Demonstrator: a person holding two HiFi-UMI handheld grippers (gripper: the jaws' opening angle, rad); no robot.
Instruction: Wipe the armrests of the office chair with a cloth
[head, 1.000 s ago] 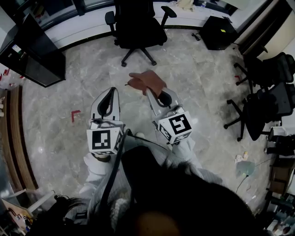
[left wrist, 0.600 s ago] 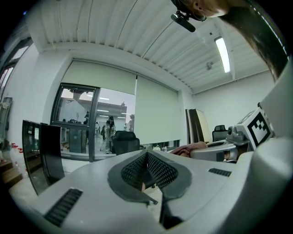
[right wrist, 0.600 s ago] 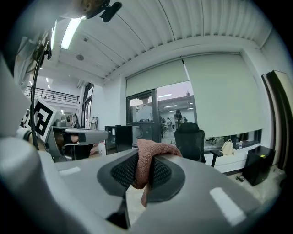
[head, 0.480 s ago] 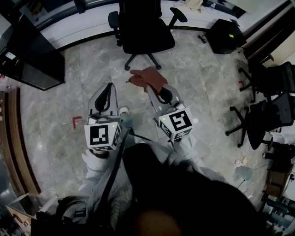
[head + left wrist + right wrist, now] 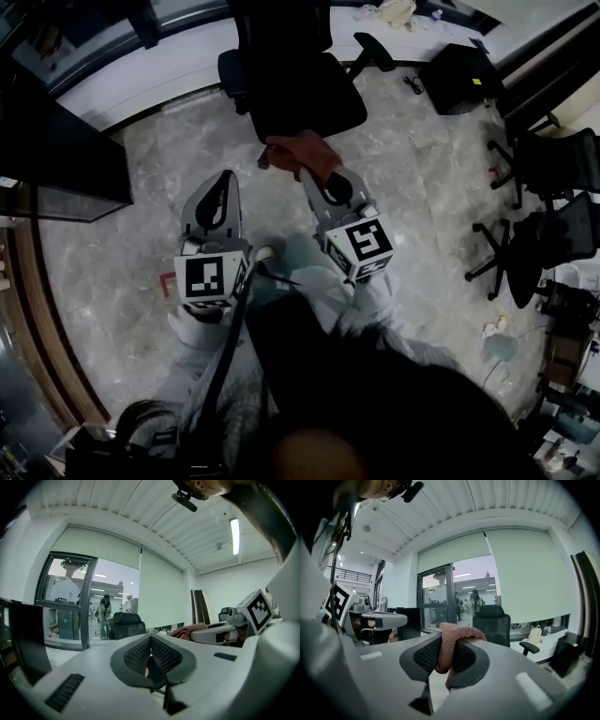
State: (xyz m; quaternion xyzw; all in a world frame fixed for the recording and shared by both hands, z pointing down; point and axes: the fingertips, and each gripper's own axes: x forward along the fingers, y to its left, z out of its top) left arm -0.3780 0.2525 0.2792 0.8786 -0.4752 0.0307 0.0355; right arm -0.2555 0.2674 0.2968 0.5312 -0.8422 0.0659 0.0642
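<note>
step: a carry-over, I judge; the cloth is on its way to the chair and no armrest is touched yet.
next move: set the cloth flat on one armrest pad, then stroke along the pad's length.
grey-white left gripper [image 5: 225, 180]: fingers pressed together on nothing, over the grey marbled floor [image 5: 131, 216], beside the right one.
left-side armrest [image 5: 230, 67]: black padded bar as the head view shows it, well apart from the cloth.
black swivel office chair [image 5: 298, 98]: just ahead, seat facing the person, backrest on the far side.
reddish-brown terry cloth [image 5: 300, 152]: bunched, overlapping the seat's front edge in the head view; contact unclear.
grey-white right gripper [image 5: 314, 178]: fingers pinching the cloth.
right-side armrest [image 5: 375, 52]: long axis seems front-to-back, slanting down-right.
</note>
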